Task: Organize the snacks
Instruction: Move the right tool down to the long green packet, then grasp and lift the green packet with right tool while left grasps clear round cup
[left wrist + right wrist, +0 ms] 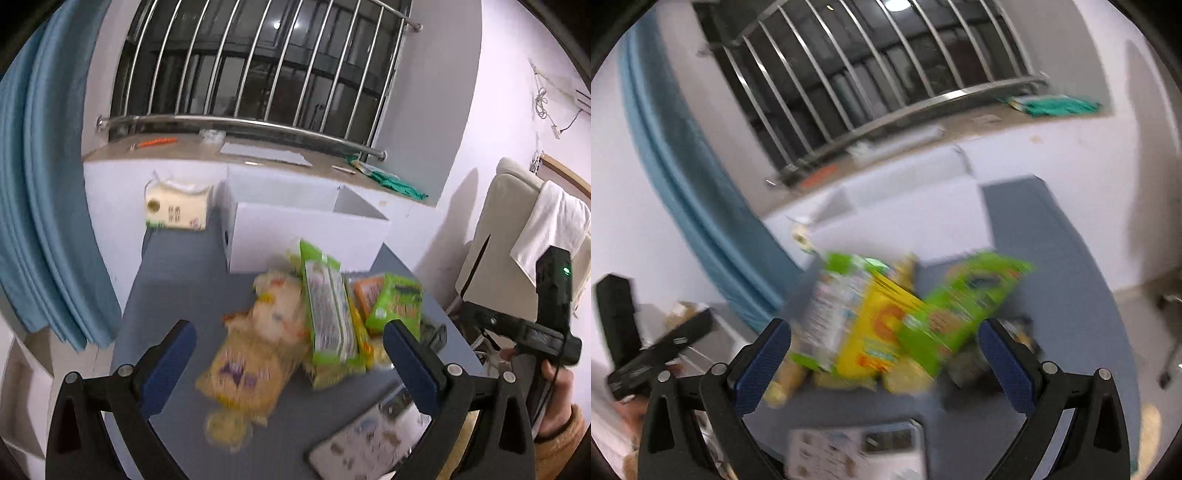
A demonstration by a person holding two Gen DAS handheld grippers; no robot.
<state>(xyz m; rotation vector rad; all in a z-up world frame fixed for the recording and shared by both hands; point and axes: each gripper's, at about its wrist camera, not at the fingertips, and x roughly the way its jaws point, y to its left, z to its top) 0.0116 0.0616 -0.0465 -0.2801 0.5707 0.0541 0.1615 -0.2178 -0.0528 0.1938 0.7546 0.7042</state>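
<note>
Grey table (177,280): blurred snack pile (295,332); both hand-held grippers (290,347) (884,345) spread apart, holding nothing.

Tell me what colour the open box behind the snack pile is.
White; the box shows best in the left wrist view, standing on the grey table.

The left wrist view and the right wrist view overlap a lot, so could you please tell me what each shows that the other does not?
Only the left wrist view shows the tissue pack clearly, plus a white towel on a chair. Only the right wrist view shows the yellow snack packet face-on. Both share the snack pile, the white box, the grey table, the barred window and both open grippers: left gripper, right gripper.
</note>
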